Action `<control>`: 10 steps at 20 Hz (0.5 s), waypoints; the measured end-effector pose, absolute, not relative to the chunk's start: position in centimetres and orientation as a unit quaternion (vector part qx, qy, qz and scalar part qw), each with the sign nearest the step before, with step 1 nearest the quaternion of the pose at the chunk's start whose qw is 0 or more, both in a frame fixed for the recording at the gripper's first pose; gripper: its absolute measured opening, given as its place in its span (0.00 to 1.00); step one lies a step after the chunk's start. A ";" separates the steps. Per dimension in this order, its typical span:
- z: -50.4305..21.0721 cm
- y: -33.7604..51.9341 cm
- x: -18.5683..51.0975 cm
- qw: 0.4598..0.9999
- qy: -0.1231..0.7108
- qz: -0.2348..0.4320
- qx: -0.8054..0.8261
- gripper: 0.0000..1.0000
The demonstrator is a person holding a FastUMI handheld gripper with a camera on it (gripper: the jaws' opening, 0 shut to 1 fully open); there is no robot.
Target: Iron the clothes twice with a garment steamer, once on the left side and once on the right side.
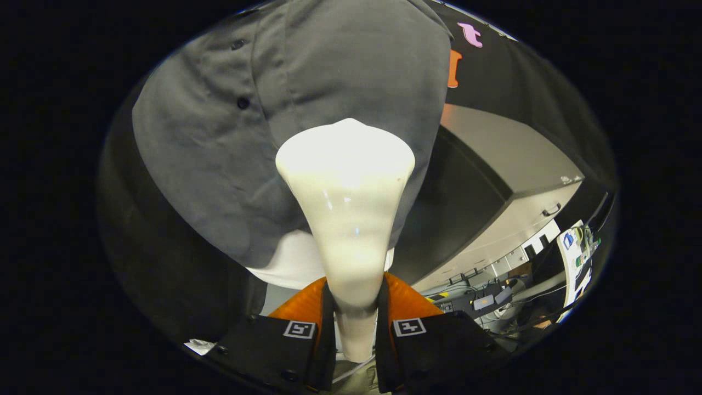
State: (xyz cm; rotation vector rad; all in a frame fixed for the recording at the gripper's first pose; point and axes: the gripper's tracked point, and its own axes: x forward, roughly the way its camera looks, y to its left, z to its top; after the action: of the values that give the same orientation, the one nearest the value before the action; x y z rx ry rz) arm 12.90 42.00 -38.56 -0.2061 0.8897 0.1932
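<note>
Jaws clamped on the cream garment steamer (346,219), its head against the grey shirt (307,109), where lingering could overwet one patch

The steamer (345,219) is glossy cream plastic, smooth, with bright glints along its neck. The shirt (307,109) is matt grey woven cloth with dark plastic buttons and faint creases. The hand-held gripper (354,329), clamped on the steamer's handle, has matt black fingers (323,340) with ribbed orange backing. The cabinet (515,164) looks smooth, dull grey.
</note>
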 end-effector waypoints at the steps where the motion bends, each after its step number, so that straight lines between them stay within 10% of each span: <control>1: -37.2 43.2 13.0 0.897 0.420 0.098 -0.099 0.38; 10: -25.9 53.4 13.9 0.923 0.347 0.140 -0.091 0.37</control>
State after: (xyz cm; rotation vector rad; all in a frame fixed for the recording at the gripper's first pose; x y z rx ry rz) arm 13.95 53.36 -25.90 -0.1859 0.7121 0.2880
